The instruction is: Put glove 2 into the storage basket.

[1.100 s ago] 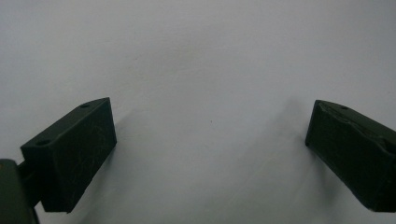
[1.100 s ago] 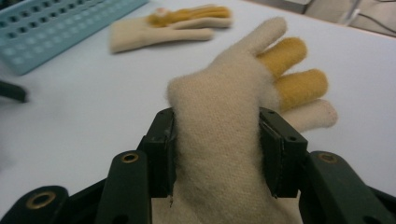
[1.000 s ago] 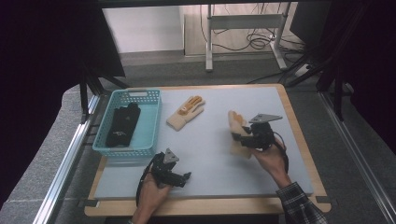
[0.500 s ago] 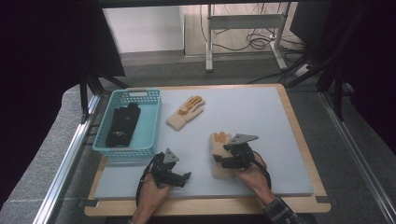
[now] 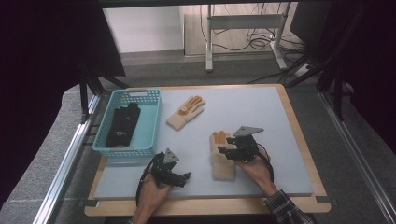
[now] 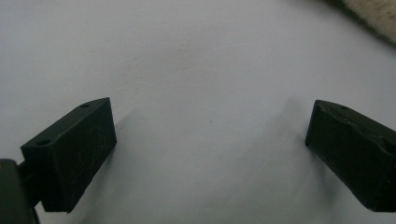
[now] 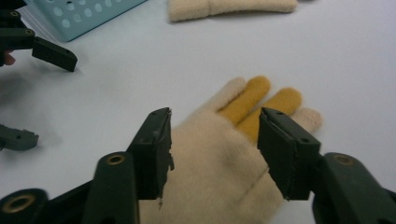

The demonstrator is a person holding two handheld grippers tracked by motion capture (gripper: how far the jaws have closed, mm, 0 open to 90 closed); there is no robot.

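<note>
Dragged from the far right of the table (image 5: 289,140) to a spot well right of the blue basket (image 5: 127,122), cream glove (image 5: 221,158) now between the right tongs (image 7: 212,140), just narrowing but not visibly pinching; left tongs (image 6: 210,144) agape, empty.
</note>
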